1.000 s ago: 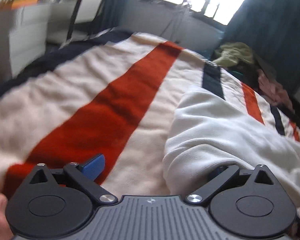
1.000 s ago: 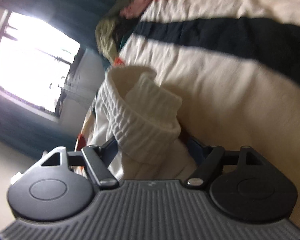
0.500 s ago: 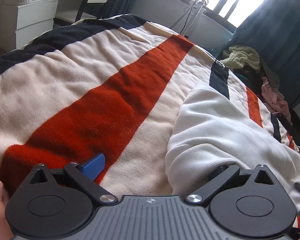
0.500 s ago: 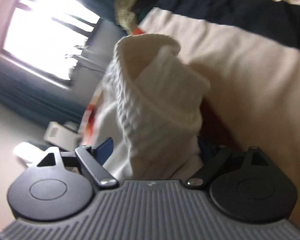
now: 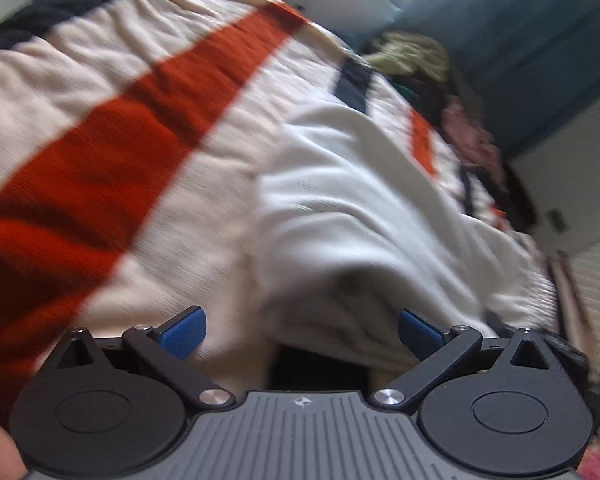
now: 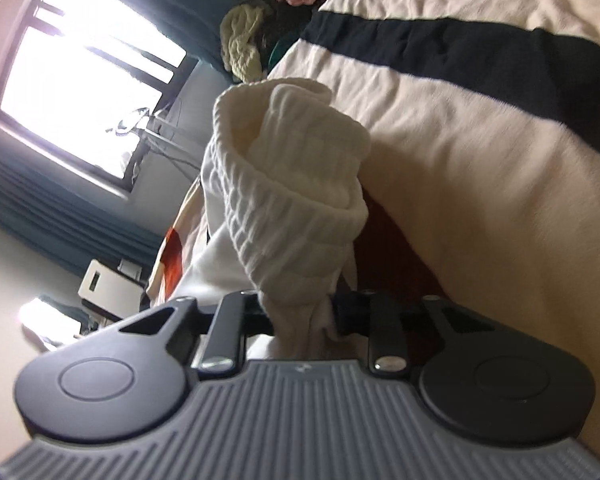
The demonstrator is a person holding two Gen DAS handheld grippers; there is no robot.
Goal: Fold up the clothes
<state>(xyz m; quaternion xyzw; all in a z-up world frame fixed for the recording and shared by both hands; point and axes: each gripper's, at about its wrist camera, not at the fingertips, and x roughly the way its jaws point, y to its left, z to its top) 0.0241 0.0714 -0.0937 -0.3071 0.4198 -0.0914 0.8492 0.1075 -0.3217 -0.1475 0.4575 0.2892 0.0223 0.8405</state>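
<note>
A white sweatshirt (image 5: 352,216) lies on a striped blanket (image 5: 100,152) on a bed. My left gripper (image 5: 300,330) is open, its blue fingertips (image 5: 182,330) spread either side of the near bunched edge of the sweatshirt; the view is blurred. My right gripper (image 6: 302,312) is shut on the sweatshirt's ribbed cuff (image 6: 296,200), which stands up bunched above the jaws, with the sleeve trailing off to the left.
A pile of other clothes (image 5: 416,56) lies at the far end of the bed; it also shows in the right wrist view (image 6: 246,44). Dark curtains (image 5: 520,32) and a bright window (image 6: 80,80) are behind. The blanket (image 6: 480,120) stretches to the right.
My right gripper has closed on the ribbed cuff. My left gripper has moved over the sweatshirt's near edge, so both blue fingertips now show around it.
</note>
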